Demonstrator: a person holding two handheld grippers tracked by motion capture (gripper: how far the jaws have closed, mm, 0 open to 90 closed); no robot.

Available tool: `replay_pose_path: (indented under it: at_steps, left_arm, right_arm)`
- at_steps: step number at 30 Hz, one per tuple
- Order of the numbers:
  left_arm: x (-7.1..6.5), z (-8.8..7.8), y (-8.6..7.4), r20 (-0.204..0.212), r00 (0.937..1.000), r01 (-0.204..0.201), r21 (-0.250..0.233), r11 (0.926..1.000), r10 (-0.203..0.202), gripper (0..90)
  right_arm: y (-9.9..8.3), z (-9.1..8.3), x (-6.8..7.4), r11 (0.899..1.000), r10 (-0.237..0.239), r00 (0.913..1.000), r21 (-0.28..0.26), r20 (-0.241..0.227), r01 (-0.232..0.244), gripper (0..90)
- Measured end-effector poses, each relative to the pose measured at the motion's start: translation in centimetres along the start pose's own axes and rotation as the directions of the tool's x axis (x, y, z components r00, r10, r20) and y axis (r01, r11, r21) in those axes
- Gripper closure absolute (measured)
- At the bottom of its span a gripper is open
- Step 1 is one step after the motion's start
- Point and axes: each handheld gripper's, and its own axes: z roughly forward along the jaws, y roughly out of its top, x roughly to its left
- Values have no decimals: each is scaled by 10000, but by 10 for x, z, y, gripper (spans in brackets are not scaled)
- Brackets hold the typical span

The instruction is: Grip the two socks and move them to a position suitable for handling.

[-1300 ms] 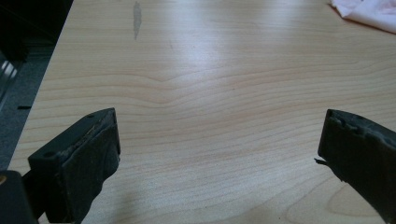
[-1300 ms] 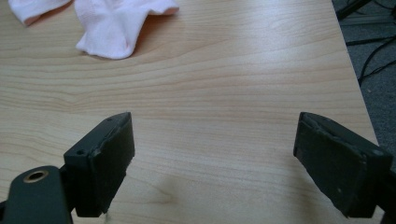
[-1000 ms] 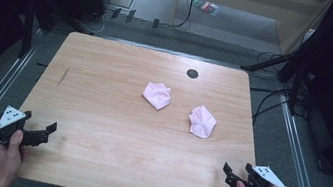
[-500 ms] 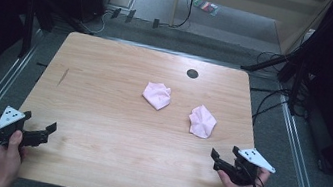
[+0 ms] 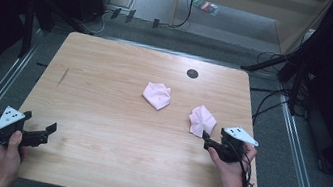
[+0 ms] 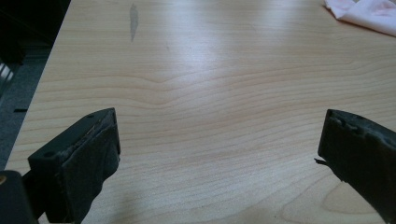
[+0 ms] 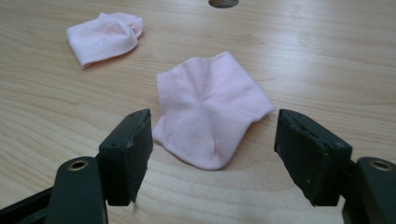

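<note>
Two small pink socks lie on the wooden table (image 5: 113, 130). One sock (image 5: 157, 95) (image 7: 103, 36) sits near the middle, the other sock (image 5: 201, 119) (image 7: 212, 112) to its right. My right gripper (image 5: 207, 139) (image 7: 213, 158) hovers just short of the right-hand sock, jaws apart and just now narrowing, with the sock's near edge between them but not touched. At the table's near left corner my left gripper (image 5: 50, 129) (image 6: 219, 158) stands open over bare wood; a corner of the middle sock (image 6: 364, 11) shows far off in the left gripper view.
A round cable hole (image 5: 192, 73) (image 7: 223, 3) lies in the table's far side. A dark smear (image 5: 63, 77) (image 6: 133, 21) marks the wood at left. Cables and dark stands crowd the floor to the right of the table.
My right hand has moved from the near right corner forward and inward to the right-hand sock, and its jaws have narrowed a little. The left hand has stayed put.
</note>
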Motion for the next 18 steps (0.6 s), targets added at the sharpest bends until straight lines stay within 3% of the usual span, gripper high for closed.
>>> replay_pose_path:
  at_steps: [6, 12, 13, 18]
  left_arm:
    - [0, 0, 0, -8, 10000, -22, 10, 10000, 22, 0]
    - [0, 0, 0, -28, 10000, -45, 69, 10000, 45, 0]
    - [0, 0, 0, -23, 10000, -43, 55, 10000, 43, 0]
    - [0, 0, 0, -18, 10000, -41, 48, 10000, 41, 0]
  right_arm:
    - [5, 23, 5, 9990, -217, 9997, 395, 147, 211, 292]
    - [13, 39, 6, 9977, -235, 9996, 638, -173, 246, 308]
    - [15, 46, 6, 9955, -347, 9990, 876, -278, 370, 301]
    - [19, 59, 7, 9943, -273, 9993, 1019, -253, 298, 294]
